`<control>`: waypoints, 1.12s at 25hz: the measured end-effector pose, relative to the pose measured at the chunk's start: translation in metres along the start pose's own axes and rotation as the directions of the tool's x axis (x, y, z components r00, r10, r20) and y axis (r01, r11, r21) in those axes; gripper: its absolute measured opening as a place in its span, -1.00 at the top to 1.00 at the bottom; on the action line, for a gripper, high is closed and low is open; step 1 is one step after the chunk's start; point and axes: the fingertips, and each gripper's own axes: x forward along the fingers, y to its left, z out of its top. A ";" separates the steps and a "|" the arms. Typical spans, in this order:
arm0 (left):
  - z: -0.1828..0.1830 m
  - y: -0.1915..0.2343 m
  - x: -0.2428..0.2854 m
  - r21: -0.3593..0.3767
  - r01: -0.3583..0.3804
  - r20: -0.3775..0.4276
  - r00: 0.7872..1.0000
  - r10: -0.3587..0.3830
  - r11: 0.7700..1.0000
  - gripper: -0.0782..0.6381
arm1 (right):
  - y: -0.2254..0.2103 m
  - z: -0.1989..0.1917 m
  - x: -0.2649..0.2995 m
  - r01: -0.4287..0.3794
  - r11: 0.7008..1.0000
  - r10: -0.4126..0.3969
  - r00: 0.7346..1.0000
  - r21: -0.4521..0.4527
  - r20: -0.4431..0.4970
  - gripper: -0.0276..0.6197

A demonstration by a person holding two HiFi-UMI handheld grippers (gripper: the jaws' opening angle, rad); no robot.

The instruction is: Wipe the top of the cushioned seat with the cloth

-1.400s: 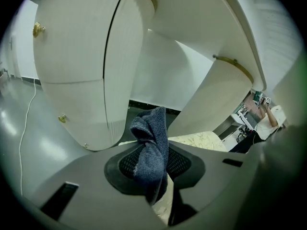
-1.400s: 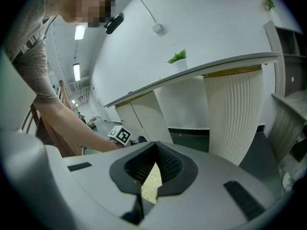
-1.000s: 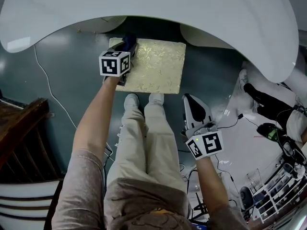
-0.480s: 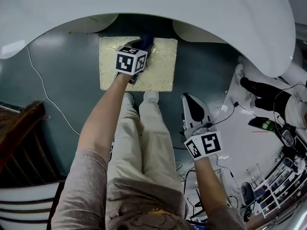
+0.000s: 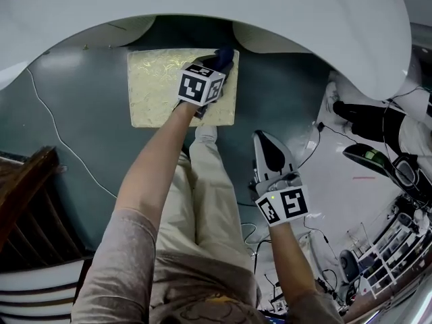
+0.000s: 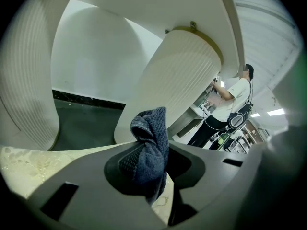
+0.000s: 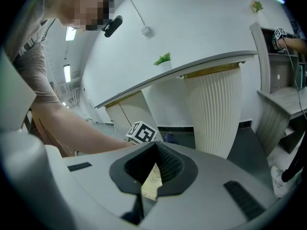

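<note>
The cushioned seat [image 5: 156,86] is a pale gold square on the dark floor under the white table. My left gripper [image 5: 217,65] is over the seat's far right part, shut on a dark blue cloth [image 5: 226,54] that bunches out past its jaws. In the left gripper view the cloth [image 6: 149,150] hangs between the jaws of the left gripper [image 6: 154,169], with the seat [image 6: 29,164] just below. My right gripper [image 5: 272,155] is held away from the seat, to the right of the legs, shut and holding nothing. In its own view the right gripper [image 7: 154,150] points toward the left gripper's marker cube [image 7: 142,132].
A curved white tabletop [image 5: 202,5] overhangs the seat's far edge, on fluted white pedestals [image 6: 177,80]. My legs [image 5: 202,194] stand just before the seat. A thin cable [image 5: 54,133] lies on the floor at left, dark wooden furniture [image 5: 27,187] at lower left, and equipment [image 5: 378,154] at right.
My left gripper has swept the cloth rightward along the seat's far edge, from its left corner to its right part. The right gripper has stayed about where it was.
</note>
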 end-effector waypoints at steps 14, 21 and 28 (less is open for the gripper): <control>0.008 -0.081 -0.019 -0.069 0.207 0.124 0.972 -0.198 0.976 0.50 | 0.016 -0.003 -0.030 0.012 1.000 -0.012 1.000 -0.014 0.014 0.90; 0.024 -0.071 -0.065 -0.057 0.225 0.203 0.957 -0.209 0.973 0.50 | 0.026 -0.005 -0.020 -0.012 0.999 0.012 1.000 -0.031 0.008 0.90; 0.017 -0.032 -0.120 -0.073 0.176 0.236 0.959 -0.154 0.982 0.50 | 0.032 -0.004 -0.001 -0.029 0.999 0.029 1.000 -0.031 0.008 0.90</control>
